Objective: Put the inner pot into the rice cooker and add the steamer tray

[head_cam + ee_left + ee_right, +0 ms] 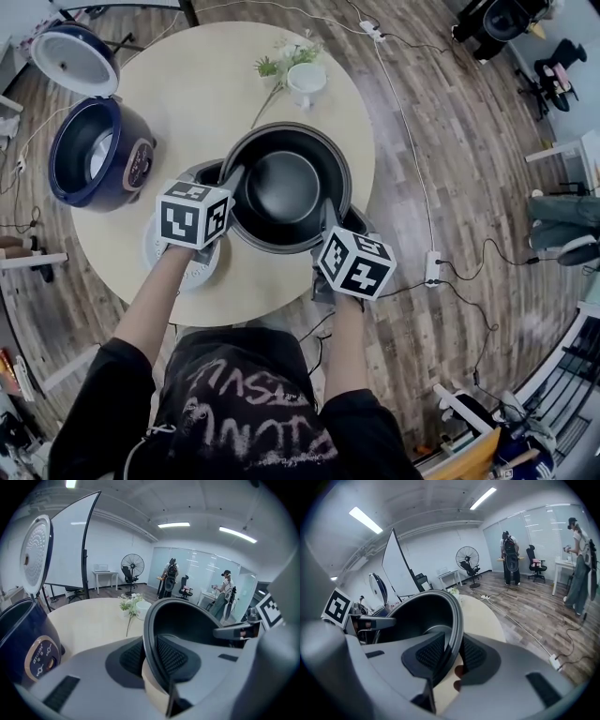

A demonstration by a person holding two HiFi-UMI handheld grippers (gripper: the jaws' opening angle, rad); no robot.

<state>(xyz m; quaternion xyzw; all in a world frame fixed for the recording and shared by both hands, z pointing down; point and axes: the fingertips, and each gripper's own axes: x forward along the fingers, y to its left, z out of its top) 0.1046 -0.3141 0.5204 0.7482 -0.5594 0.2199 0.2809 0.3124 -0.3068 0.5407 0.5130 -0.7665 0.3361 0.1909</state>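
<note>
The black inner pot (286, 187) hangs above the round table (187, 103), held by both grippers. My left gripper (228, 178) is shut on the pot's left rim (152, 653), its pads on either side of the wall. On the opposite side my right gripper (328, 217) is shut on the right rim (452, 651). The dark blue rice cooker (94, 150) stands open at the table's left, its lid (75, 58) raised. The white steamer tray (187, 258) lies on the table under my left gripper, mostly hidden.
A white cup (307, 82) with a sprig of flowers (281, 61) stands at the far side of the table. Cables (412, 187) run over the wood floor to the right. People stand far off by the glass wall (225, 592).
</note>
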